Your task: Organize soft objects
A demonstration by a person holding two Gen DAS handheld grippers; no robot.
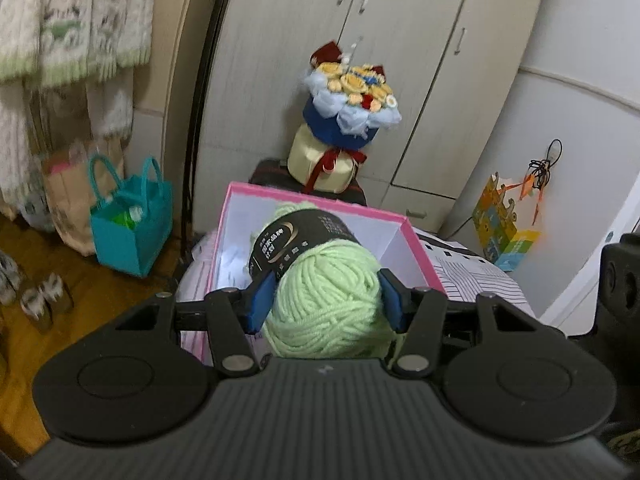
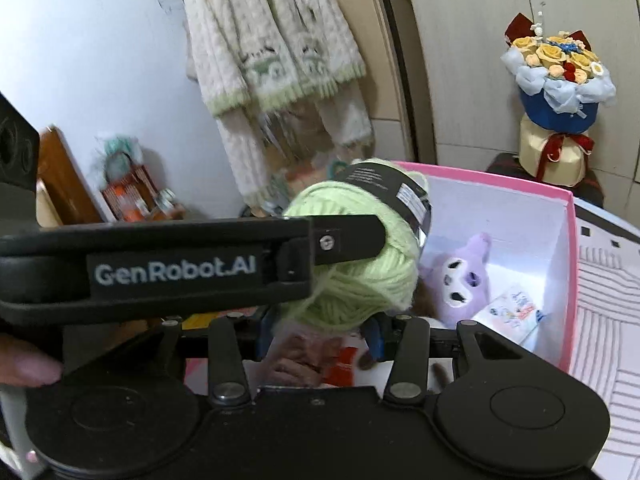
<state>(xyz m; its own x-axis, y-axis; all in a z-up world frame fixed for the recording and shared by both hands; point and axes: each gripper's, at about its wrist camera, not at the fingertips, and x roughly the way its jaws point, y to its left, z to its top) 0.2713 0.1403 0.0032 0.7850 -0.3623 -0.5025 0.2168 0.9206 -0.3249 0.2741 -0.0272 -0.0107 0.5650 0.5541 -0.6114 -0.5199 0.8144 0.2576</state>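
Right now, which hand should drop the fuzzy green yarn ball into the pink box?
Left: the left gripper already clamps the light-green yarn ball above the pink cardboard box.

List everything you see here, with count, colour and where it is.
yarn: one, light green, in the left gripper over the box
box: one, pink, white inside, open
plush: one, purple, in the box
booklet: one, white, beside the plush
bouquet: one, blue and yellow, behind the box
bag: one, teal, on the floor
cardigan: one, cream and green, hanging
brown thing: one, blurred, between the right gripper's pads
left gripper: one, black, shut on the yarn
right gripper: one, black, shut on the brown thing
thumb: one, left edge of right wrist view
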